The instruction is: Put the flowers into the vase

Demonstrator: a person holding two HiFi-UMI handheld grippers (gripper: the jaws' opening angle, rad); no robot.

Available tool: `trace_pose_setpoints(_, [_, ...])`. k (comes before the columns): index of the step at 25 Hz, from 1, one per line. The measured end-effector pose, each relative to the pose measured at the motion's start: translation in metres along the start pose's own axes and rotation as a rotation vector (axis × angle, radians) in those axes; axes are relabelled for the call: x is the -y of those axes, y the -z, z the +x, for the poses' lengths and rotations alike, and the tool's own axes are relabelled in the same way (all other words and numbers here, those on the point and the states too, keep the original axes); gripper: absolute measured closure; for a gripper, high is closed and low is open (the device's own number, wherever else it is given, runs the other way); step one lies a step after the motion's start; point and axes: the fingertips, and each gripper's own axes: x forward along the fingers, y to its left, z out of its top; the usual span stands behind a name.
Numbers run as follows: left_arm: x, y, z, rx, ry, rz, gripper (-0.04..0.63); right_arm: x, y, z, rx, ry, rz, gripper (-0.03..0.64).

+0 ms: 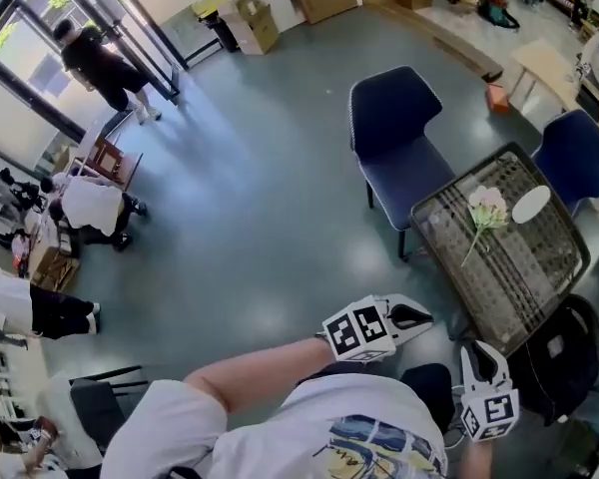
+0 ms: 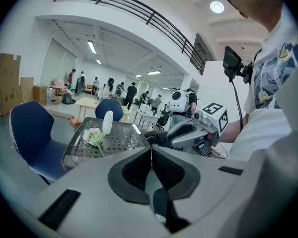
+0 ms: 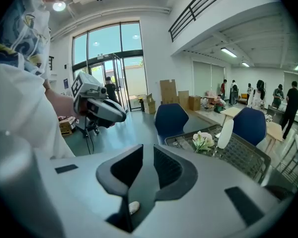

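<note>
A pale pink and white flower (image 1: 486,211) with a green stem lies on the dark mesh table (image 1: 524,277) at the right. A white vase (image 1: 531,204) rests just beside it. Both grippers hang short of the table's near edge, apart from the flower. My left gripper (image 1: 419,317) is shut with nothing in it, its pads meeting in the left gripper view (image 2: 151,150). My right gripper (image 1: 481,352) stands open by a narrow gap (image 3: 148,152), empty. The flower (image 2: 95,138) (image 3: 203,141) and the vase (image 2: 108,122) (image 3: 225,133) lie ahead of both.
Two dark blue chairs (image 1: 394,128) (image 1: 576,148) stand at the table's far sides. A black bag (image 1: 559,359) sits by its near right corner. People, cardboard boxes (image 1: 250,23) and glass doors are far off at the left and back.
</note>
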Motion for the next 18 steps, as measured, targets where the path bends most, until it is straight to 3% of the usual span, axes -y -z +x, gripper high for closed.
trace_pose_setpoints(4, [-0.033, 0.027, -0.040, 0.021, 0.012, -0.017, 0.584, -0.040, 0.005, 0.041, -0.041, 0.017, 0.006, 0.521])
trace_pose_setpoints(7, [-0.062, 0.018, -0.052, 0.008, -0.016, -0.033, 0.584, -0.035, -0.032, 0.062, -0.017, 0.006, -0.016, 0.514])
trace_pose_setpoints(10, [-0.078, -0.016, -0.015, -0.012, -0.063, -0.054, 0.584, 0.016, -0.062, 0.051, 0.011, -0.007, -0.048, 0.514])
trace_pose_setpoints(14, [-0.100, -0.053, 0.058, -0.079, -0.045, -0.027, 0.567, 0.092, -0.057, 0.018, 0.025, 0.073, 0.018, 0.514])
trace_pose_setpoints(18, [-0.141, -0.065, 0.105, -0.122, -0.034, -0.095, 0.506, 0.119, -0.036, 0.000, 0.014, 0.140, 0.094, 0.514])
